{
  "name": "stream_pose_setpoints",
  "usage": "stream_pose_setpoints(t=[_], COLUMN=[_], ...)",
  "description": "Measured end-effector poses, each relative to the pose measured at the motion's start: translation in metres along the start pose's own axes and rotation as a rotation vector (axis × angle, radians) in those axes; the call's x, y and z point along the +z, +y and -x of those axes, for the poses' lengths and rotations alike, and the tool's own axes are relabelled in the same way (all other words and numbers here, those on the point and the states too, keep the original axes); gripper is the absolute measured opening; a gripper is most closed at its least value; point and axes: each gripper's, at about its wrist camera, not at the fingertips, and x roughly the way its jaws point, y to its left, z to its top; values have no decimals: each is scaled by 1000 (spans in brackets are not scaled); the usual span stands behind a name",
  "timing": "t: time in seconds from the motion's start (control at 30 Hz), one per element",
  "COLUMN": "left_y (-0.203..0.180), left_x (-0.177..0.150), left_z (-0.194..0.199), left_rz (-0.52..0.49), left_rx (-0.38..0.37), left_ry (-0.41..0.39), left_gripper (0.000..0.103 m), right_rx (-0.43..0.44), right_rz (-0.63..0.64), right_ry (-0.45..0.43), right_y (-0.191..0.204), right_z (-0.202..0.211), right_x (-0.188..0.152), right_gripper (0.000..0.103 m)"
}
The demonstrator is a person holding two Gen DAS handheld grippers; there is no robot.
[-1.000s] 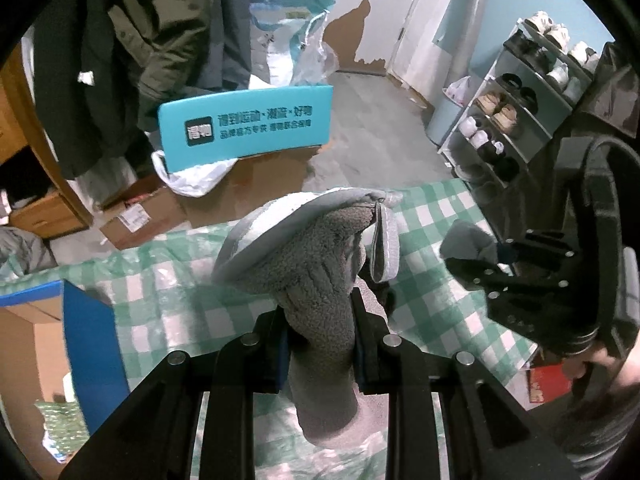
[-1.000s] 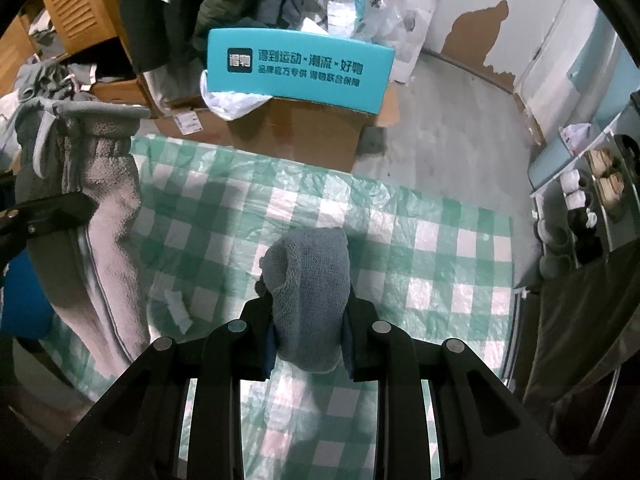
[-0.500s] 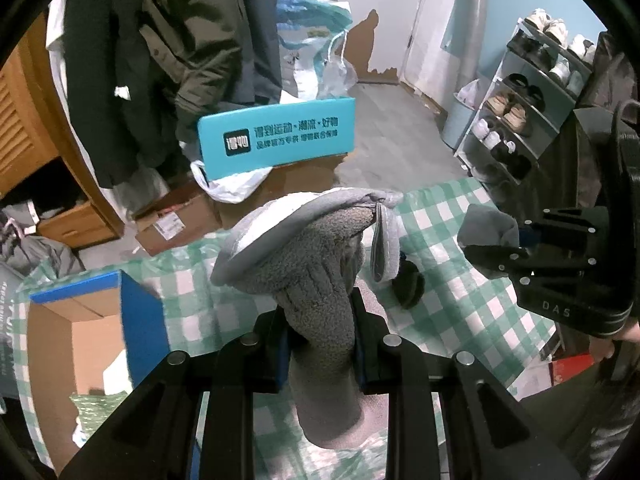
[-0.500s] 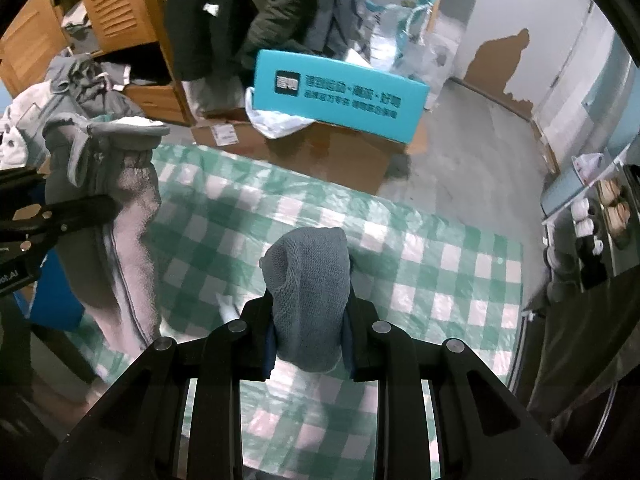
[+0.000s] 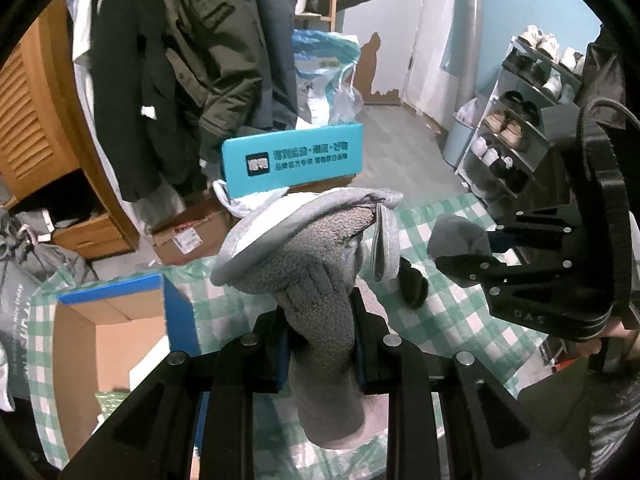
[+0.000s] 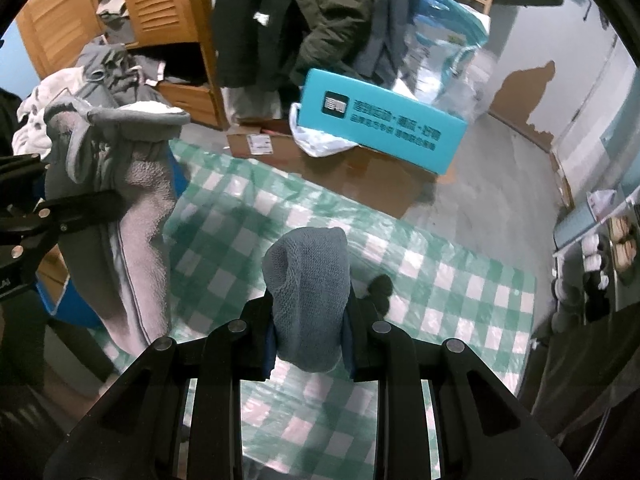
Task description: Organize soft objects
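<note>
My left gripper is shut on a grey fleece garment that bulges above the fingers and hangs below them. In the right wrist view the same fleece garment droops at the left from the left gripper's fingers. My right gripper is shut on a blue-grey knit cloth. The left wrist view shows that knit cloth at the right, held in the right gripper. Both hang above the green-checked tablecloth. A small dark cloth lies on the tablecloth.
An open cardboard box with blue sides stands at the left on the tablecloth. A teal shoebox rests on a brown carton on the floor. Coats hang behind, a wooden wardrobe at the left, a shoe rack at the right.
Both grippers have risen with their cloths still gripped. The tablecloth looks farther below, more of the room shows, and the open box has come into the left wrist view.
</note>
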Motion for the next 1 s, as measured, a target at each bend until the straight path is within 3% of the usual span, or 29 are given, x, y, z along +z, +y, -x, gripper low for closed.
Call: stream_pose_setpoints(t=[1.0], left_y=[116], left_x=[-29], left_z=[94], left_rz=[144], left_rx=[70], left_ry=[-131], left_gripper=[25], right_rx=[145], right_rz=[183], right_ry=[-3], right_y=[130], right_z=[-14], right_x=[58], right_gripper=[23])
